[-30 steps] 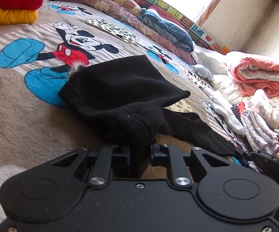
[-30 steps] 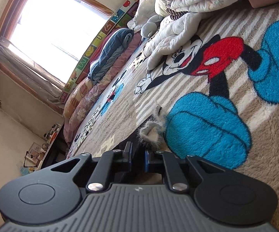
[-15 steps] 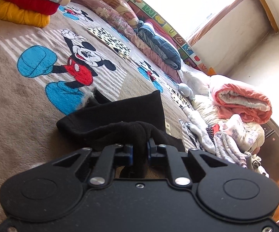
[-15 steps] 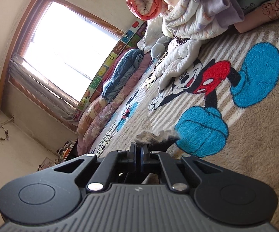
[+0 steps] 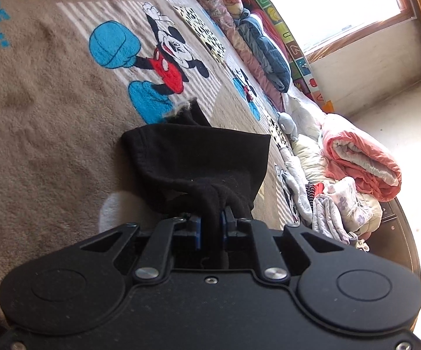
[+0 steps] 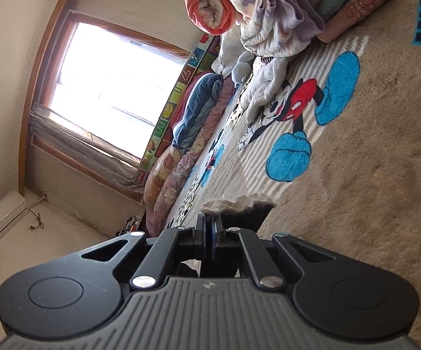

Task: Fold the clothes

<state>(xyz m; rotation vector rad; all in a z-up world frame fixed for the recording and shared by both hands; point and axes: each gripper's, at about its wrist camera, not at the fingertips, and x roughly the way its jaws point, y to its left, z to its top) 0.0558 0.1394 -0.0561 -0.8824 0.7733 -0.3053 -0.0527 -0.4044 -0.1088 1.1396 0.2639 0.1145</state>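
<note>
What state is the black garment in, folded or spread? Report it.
Partly folded, not flat: the black garment lies doubled on the blanket, one end bunched in the left gripper, jaws shut.

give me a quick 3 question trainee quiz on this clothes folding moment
1. True or false: the left gripper is shut on the black garment.
2. What does the right gripper pinch? A) the orange quilt B) the garment's furry edge C) nothing
3. Fill in: the garment hangs over a tan ___ blanket.

Key: 1 true; 2 B; 3 Mickey Mouse
</note>
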